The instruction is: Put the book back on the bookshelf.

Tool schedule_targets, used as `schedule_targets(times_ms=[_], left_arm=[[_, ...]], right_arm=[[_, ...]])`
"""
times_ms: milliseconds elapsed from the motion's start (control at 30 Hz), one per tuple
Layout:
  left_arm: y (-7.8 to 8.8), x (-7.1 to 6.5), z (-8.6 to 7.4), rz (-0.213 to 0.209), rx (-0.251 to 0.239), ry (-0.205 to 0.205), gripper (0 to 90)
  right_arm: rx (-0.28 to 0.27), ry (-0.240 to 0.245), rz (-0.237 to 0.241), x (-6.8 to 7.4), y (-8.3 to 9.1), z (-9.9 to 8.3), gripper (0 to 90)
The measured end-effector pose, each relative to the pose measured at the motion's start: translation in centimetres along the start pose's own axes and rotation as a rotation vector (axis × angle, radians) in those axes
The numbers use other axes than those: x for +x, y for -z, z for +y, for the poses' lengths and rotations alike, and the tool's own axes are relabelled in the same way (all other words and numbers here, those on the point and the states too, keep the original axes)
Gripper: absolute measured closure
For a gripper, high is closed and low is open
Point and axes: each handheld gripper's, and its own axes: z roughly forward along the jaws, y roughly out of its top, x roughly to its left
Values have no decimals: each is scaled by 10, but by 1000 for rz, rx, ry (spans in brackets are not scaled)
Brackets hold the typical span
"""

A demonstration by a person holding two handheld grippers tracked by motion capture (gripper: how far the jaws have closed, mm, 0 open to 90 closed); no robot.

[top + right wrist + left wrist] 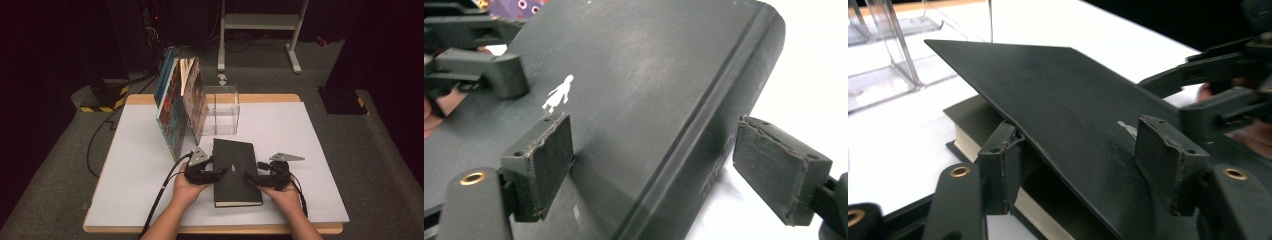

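Left fingers (1003,165): spread around the lifted cover (1058,100), one under its edge, one above; no firm pinch yet
Right fingers (546,162): spread, one resting on the book (235,170), one free beside the spine
Book: flat on the table (310,150), at the front middle
Risk: cover can slip off the lower finger and fall shut, because grip is loose
Edges: acrylic stand (222,110) and leaning books (180,105) just behind
Room: free at right and front

both hands low and close, left claw (223,171) and right claw (248,176) parted, facing.
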Motion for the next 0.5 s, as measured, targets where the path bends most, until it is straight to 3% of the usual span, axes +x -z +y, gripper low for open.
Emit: schedule_targets(times_ms=[133, 267, 500], left_arm=[[3, -4, 0, -24, -31, -31, 415], [8, -10, 0, -54, -65, -93, 447], [10, -15, 0, -58, -86, -145, 471]], right_arm=[[-3, -7, 9, -1, -3, 4, 150], [-19, -11, 15, -1, -2, 3, 149], [-23, -31, 34, -2, 1, 2, 138]])
